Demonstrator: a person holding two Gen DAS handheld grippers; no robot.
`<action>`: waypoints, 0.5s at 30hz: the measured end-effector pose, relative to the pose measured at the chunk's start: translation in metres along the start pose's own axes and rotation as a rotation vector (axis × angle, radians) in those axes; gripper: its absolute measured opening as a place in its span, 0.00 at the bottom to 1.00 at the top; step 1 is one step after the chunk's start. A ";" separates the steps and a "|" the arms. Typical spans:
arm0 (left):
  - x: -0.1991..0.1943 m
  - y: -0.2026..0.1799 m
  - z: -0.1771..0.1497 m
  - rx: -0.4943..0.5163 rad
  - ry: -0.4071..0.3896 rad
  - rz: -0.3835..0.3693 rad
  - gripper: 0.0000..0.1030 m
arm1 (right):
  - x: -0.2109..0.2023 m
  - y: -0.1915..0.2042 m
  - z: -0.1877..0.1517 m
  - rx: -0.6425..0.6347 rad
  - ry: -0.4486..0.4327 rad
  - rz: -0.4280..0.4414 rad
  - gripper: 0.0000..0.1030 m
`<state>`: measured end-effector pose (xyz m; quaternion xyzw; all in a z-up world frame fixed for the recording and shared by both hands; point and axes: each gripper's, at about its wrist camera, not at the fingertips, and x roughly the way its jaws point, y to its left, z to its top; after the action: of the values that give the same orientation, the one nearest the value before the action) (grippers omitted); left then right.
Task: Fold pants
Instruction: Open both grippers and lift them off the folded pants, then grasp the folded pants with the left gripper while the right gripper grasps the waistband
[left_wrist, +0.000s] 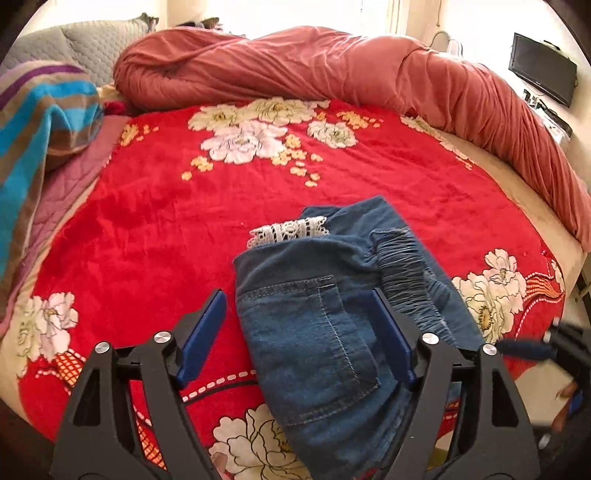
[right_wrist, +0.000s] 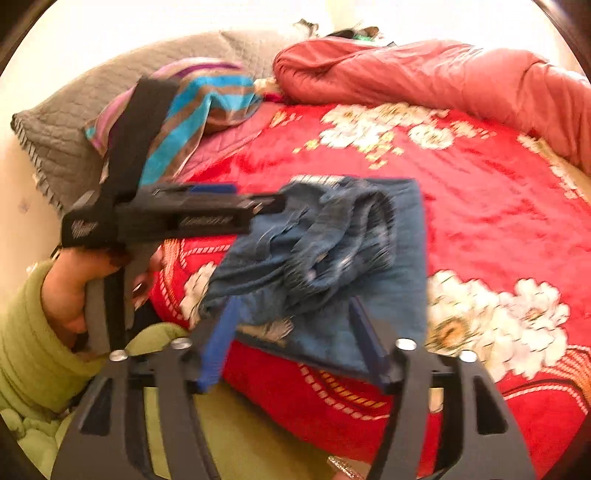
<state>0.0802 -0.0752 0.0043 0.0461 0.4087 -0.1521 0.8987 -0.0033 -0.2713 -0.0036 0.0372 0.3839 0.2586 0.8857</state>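
Where both grippers gape, folded pants (left_wrist: 325, 295) between left fingers (left_wrist: 203, 332), seemingly untouched

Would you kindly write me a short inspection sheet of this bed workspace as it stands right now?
Surface: red floral blanket spread flat over the bed.
Job's things: blue denim pants lying in a folded bundle near the front edge, back pocket up, white lace trim showing.
Clutter: rolled pink duvet along the far side; striped blanket and grey quilted pillow at the head.
Grippers: left tongs open, straddling the pants; right tongs open, near the bundle's edge, view blurred.
Cables: a thin white cord on the far wall by the window, faint.
Surroundings: dark monitor on the wall at right; bright window behind.
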 end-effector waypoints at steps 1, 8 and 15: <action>-0.003 -0.001 0.000 0.002 -0.006 0.000 0.72 | -0.003 -0.005 0.003 0.006 -0.011 -0.008 0.62; -0.010 0.007 -0.007 -0.029 -0.025 0.008 0.81 | -0.010 -0.041 0.025 0.048 -0.060 -0.098 0.74; 0.006 0.027 -0.021 -0.122 0.030 -0.033 0.81 | 0.003 -0.069 0.049 0.076 -0.044 -0.113 0.75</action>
<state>0.0771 -0.0467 -0.0156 -0.0133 0.4312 -0.1407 0.8911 0.0621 -0.3234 0.0103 0.0547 0.3754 0.1923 0.9050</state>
